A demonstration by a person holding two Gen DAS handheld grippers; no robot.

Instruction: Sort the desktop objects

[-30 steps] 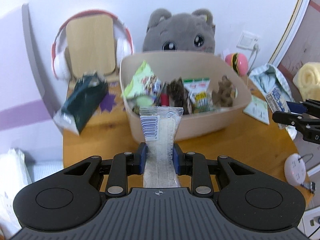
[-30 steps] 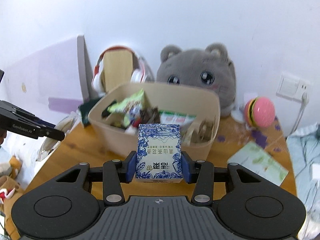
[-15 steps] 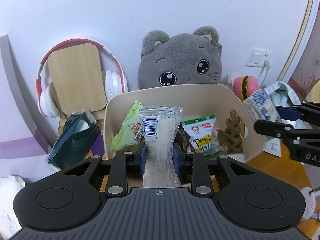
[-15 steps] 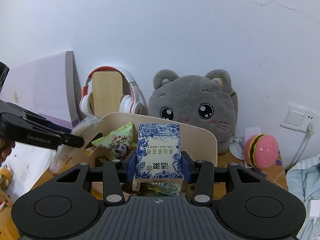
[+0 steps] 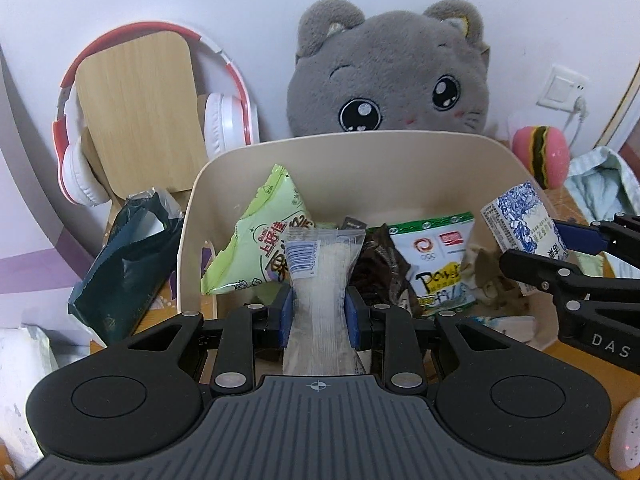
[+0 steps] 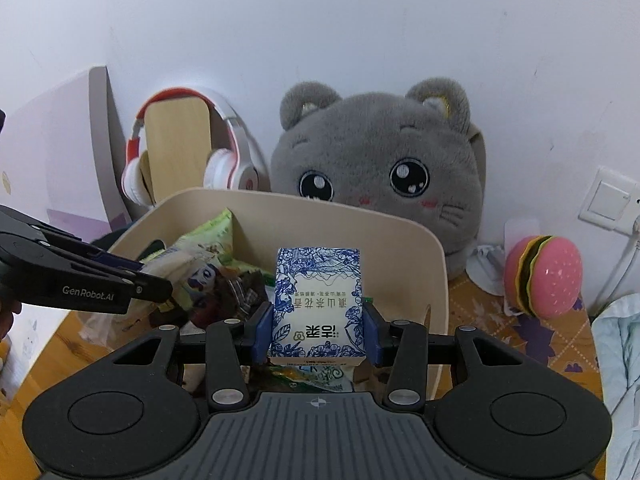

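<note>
My left gripper (image 5: 318, 312) is shut on a clear wrapped snack packet (image 5: 320, 288) with a barcode, held over the beige bin (image 5: 400, 152). My right gripper (image 6: 318, 330) is shut on a blue-and-white tissue pack (image 6: 318, 300), also over the bin (image 6: 400, 236). The bin holds a green snack bag (image 5: 264, 248), a dark wrapper (image 5: 380, 268) and a white-green packet (image 5: 440, 260). The right gripper with its pack (image 5: 520, 232) shows at the right of the left wrist view. The left gripper with its packet (image 6: 172, 264) shows at the left of the right wrist view.
A grey cat plush (image 5: 392, 68) sits behind the bin against the wall. Red-white headphones (image 5: 220, 120) hang on a wooden stand (image 5: 140, 108) at the left. A dark green bag (image 5: 124, 272) leans left of the bin. A pink burger toy (image 6: 540, 276) and light cloth (image 5: 600, 184) lie right.
Both grippers have moved forward and now hold their items over the bin's inside; the bin fills more of each view. Both stay shut on their items.
</note>
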